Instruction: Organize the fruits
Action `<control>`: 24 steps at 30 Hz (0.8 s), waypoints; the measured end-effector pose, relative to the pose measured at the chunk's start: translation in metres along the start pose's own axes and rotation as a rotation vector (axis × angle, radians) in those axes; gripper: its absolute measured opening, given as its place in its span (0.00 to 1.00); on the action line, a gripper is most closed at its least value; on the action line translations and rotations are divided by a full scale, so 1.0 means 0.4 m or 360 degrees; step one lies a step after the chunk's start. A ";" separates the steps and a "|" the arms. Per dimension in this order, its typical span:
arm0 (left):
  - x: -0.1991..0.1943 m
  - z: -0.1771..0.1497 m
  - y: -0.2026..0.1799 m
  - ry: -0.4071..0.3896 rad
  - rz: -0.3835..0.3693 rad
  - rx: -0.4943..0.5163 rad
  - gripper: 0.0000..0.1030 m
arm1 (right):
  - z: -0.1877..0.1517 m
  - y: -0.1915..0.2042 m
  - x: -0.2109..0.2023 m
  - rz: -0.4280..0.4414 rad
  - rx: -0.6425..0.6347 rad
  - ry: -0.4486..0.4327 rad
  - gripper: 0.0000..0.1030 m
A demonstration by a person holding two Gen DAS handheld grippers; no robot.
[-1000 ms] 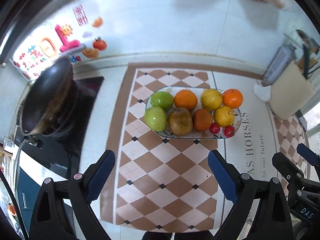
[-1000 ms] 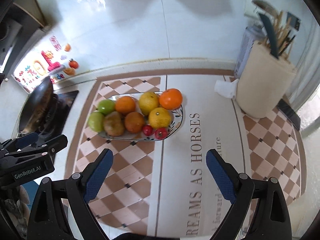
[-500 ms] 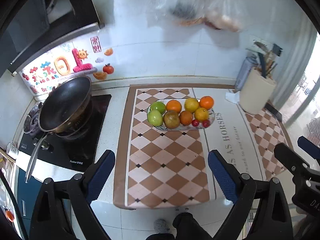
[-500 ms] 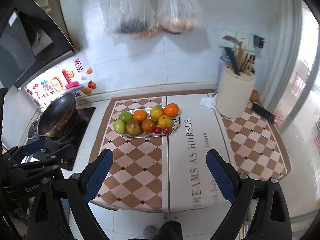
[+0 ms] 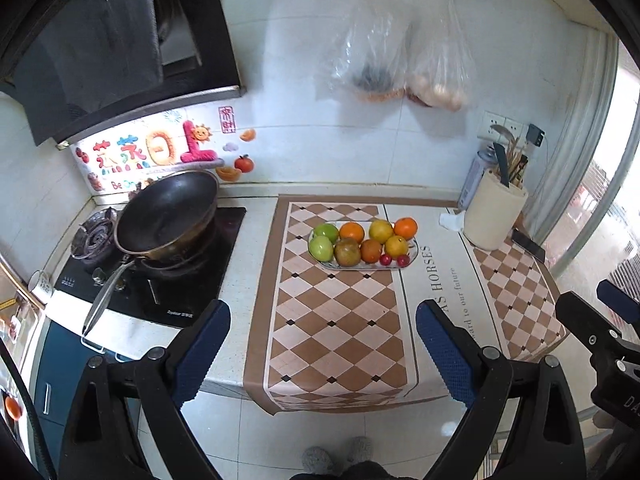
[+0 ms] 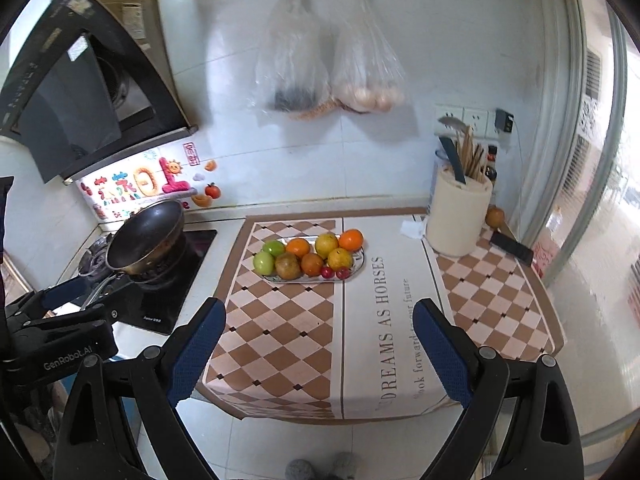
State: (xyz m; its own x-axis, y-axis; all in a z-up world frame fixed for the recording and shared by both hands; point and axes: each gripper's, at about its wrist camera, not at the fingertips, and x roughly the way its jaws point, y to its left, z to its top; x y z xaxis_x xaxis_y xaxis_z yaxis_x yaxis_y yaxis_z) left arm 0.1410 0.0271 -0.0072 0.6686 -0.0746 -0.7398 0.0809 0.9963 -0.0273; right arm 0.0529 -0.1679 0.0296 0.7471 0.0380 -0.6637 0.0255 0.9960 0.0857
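Note:
A patterned oval plate (image 5: 415, 249) (image 6: 362, 261) rests on the checkered mat at the counter's middle. It carries two green apples (image 5: 321, 247) (image 6: 264, 261), oranges (image 5: 352, 232) (image 6: 298, 247), yellow citrus (image 5: 381, 230) (image 6: 326, 244), a brown pear (image 5: 347, 252) (image 6: 288, 266) and small red tomatoes (image 5: 385, 259) (image 6: 327, 272). My left gripper (image 5: 322, 346) is open and empty, well back from the counter edge. My right gripper (image 6: 319, 344) is likewise open, empty and far from the plate.
A black wok (image 5: 168, 216) sits on the stove at left. A cream utensil holder (image 6: 458, 216) with knives stands at the back right, a phone (image 6: 512, 247) beside it. Two plastic bags (image 6: 328, 68) hang on the wall. The mat (image 6: 304, 320) overhangs the counter front.
Both grippers have pulled back and up from the counter; the plate of fruit now looks much smaller and farther away. The fruits have not moved.

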 end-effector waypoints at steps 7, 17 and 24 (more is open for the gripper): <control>-0.049 -0.018 -0.026 -0.0029 0.0002 0.0010 0.92 | -0.003 0.000 -0.034 0.0035 -0.0025 0.0001 0.94; -0.040 -0.017 -0.041 -0.0023 0.0025 -0.0008 0.92 | 0.008 -0.036 -0.010 0.0038 -0.0012 0.0010 0.98; 0.036 0.022 -0.031 0.0008 0.0074 -0.0035 0.99 | 0.046 -0.055 0.080 -0.0001 -0.0004 0.0001 0.98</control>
State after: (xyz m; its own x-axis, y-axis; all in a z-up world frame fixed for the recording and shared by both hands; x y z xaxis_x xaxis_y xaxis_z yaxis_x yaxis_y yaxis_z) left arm 0.1559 0.0133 -0.0116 0.6677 -0.0281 -0.7439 0.0337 0.9994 -0.0075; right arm 0.0883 -0.1901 0.0203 0.7468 0.0376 -0.6640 0.0241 0.9962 0.0834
